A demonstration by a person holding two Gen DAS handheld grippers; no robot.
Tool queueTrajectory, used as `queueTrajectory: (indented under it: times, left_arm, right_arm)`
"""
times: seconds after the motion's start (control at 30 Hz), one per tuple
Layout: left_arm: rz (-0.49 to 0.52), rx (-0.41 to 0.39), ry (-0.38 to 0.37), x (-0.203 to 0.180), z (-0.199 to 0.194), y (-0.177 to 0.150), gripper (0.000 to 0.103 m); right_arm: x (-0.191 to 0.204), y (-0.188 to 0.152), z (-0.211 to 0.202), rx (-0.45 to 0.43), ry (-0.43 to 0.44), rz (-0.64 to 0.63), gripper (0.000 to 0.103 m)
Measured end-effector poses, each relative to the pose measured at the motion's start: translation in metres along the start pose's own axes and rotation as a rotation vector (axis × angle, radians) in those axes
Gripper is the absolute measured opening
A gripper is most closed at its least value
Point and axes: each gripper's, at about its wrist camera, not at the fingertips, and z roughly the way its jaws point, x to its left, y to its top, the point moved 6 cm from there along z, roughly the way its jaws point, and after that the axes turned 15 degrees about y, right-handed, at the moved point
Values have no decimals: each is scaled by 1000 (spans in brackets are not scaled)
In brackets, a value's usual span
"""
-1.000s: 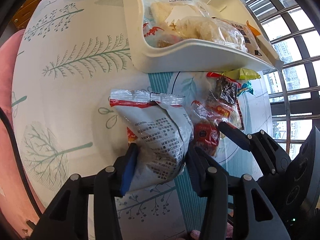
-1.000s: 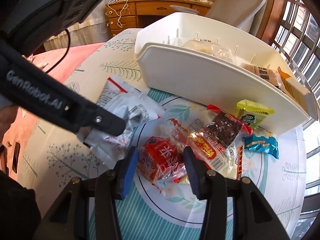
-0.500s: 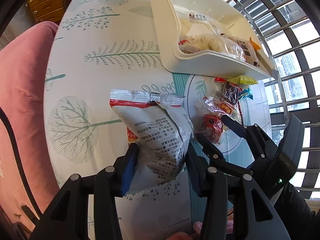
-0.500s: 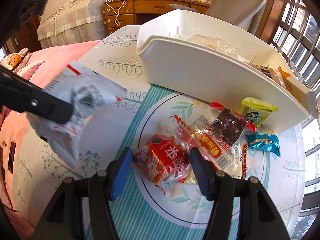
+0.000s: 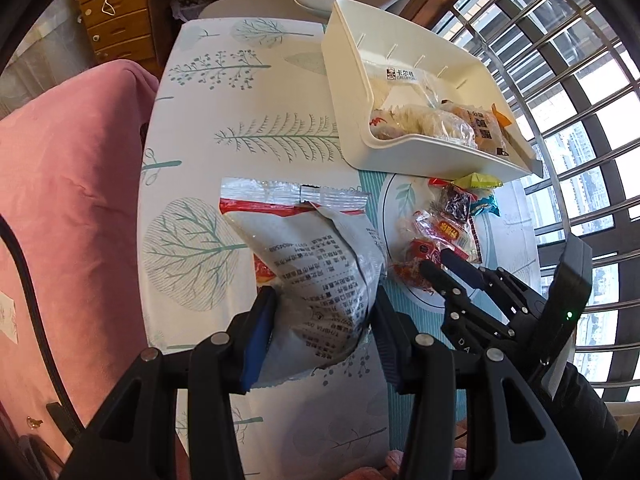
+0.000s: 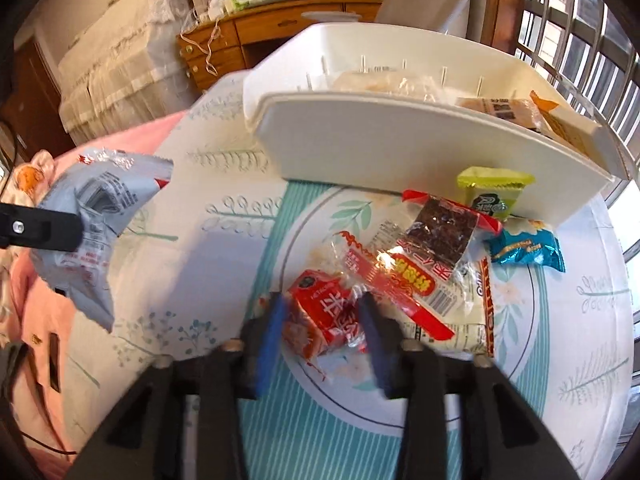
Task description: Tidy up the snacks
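White bin (image 5: 352, 80) with a CALLETON-labelled bag (image 5: 404, 80), grey snack bag (image 5: 320, 276) clamped in the left gripper (image 5: 320, 340) jaws above the surface (image 5: 256, 120), right gripper (image 6: 324, 332) jaws closing around a red packet (image 6: 328, 312).

The lower end of the grey snack bag (image 5: 316, 280) is covered by the left tongs (image 5: 320, 332) clamped on it, and its front face is turned away from both views. The white bin (image 6: 400, 148) near wall hides most of its contents in the right wrist view, which is motion-blurred, so the print on the red snack packet (image 6: 328, 312) between the closing right tongs (image 6: 324, 332) is unreadable. The bench (image 5: 248, 128) near edge is cut off by the frame.
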Motion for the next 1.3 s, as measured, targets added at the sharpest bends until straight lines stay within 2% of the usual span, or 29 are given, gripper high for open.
queueTrajectory:
  times: [0.03, 0.17, 0.23, 0.47, 0.7, 0.77, 0.87, 0.93, 1.03, 1.23, 1.3]
  left_arm:
    - [-7, -7, -3, 1, -3, 0, 46]
    - [-8, -29, -8, 0, -12, -3, 46]
    - [-6, -37, -10, -2, -16, -3, 46]
    - [0, -62, -11, -7, -26, 2, 46]
    - [-16, -74, -11, -7, -30, 10, 46]
    - [-24, -80, -16, -7, -30, 13, 46]
    - [-35, -78, -25, -7, -28, 16, 46]
    - [-39, -78, -25, -6, -28, 17, 46]
    - [-53, -79, -28, -5, -29, 17, 46]
    - [-70, -71, -23, 4, -31, 12, 46]
    - [-88, -71, -17, 11, -32, 10, 46]
  right_arm:
    - [2, 0, -2, -5, -9, -10, 23]
    - [4, -5, -6, -11, -7, -9, 17]
    - [4, -9, -11, -28, 6, 3, 0]
    - [1, -16, -17, -17, 57, 68, 0]
    - [-1, -9, -22, -1, 206, 288, 1]
    - [-4, -8, -22, 15, 223, 352, 1]
    - [-11, -7, -19, 38, 227, 460, 7]
    - [-14, -7, -18, 59, 220, 512, 23]
    - [-18, -5, -13, 78, 187, 556, 40]
    - [-25, -6, 10, 142, 148, 669, 42]
    - [-26, -7, 17, 157, 141, 695, 48]
